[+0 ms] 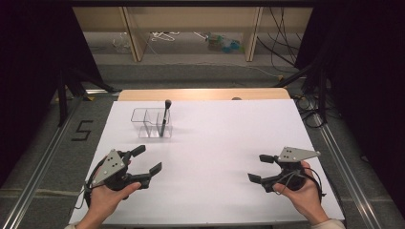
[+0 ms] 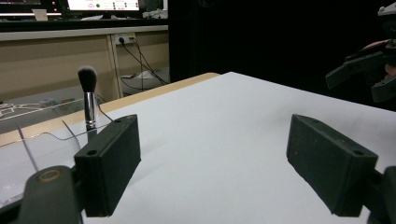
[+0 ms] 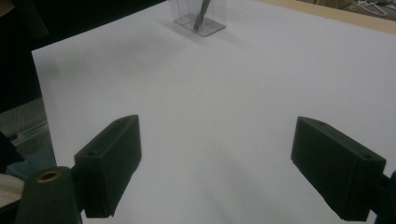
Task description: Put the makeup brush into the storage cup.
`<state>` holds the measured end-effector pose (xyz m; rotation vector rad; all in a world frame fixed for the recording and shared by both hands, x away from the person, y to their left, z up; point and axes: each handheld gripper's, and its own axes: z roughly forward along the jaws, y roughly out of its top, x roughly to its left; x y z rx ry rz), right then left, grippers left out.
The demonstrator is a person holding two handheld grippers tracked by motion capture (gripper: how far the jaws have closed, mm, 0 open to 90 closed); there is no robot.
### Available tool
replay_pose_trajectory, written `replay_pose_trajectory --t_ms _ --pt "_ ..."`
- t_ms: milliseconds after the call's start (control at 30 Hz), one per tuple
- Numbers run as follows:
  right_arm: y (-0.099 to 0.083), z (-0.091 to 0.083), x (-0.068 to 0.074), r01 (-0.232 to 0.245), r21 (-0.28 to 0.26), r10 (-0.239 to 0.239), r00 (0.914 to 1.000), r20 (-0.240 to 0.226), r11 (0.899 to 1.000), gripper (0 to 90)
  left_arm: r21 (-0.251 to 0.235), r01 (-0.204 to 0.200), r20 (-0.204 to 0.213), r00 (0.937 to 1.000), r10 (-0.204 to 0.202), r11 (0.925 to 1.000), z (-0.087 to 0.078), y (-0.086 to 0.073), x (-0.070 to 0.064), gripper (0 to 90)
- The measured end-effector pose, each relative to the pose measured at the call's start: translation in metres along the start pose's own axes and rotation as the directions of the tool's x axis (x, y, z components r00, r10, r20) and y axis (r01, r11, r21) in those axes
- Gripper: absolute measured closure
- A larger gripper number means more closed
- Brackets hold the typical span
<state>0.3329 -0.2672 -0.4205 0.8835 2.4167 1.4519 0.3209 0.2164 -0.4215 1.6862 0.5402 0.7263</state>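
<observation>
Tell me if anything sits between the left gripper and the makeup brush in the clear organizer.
Nothing visible does. The left gripper is open over bare white table, and the brush stands upright in the right-hand compartment of the clear organizer farther back. Only the organizer's own front wall surrounds the brush's lower handle.

A white-covered table (image 1: pixel 215 157) fills the middle of the frame. Toward its upper left stands a clear compartmented organizer (image 1: pixel 152 122), a makeup brush (image 1: pixel 165 118) upright in its right compartment.

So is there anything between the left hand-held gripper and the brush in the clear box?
Nothing: in the high view, bare white table lies between the left hand-held gripper and the brush.
</observation>
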Motion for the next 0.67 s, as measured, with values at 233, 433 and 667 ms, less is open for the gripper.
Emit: replay_pose_trajectory --t_ms 233,433,667 --pt "0.0 -0.0002 0.0 -0.001 -0.002 0.001 1.0 -0.004 1.0 16.9 0.009 -0.004 0.002 1.0 0.004 1.0 0.0006 -0.0003 -0.0013 17.4" --pt "0.0 -0.0004 0.0 -0.002 -0.002 0.002 1.0 -0.004 1.0 16.9 0.008 -0.003 0.004 1.0 0.003 1.0 0.0014 -0.0005 -0.0014 17.4" --pt "0.0003 -0.0008 0.0 -0.002 0.007 0.002 1.0 -0.008 1.0 16.8 0.009 -0.004 0.004 1.0 0.004 1.0 0.0019 -0.0007 -0.0017 17.4"
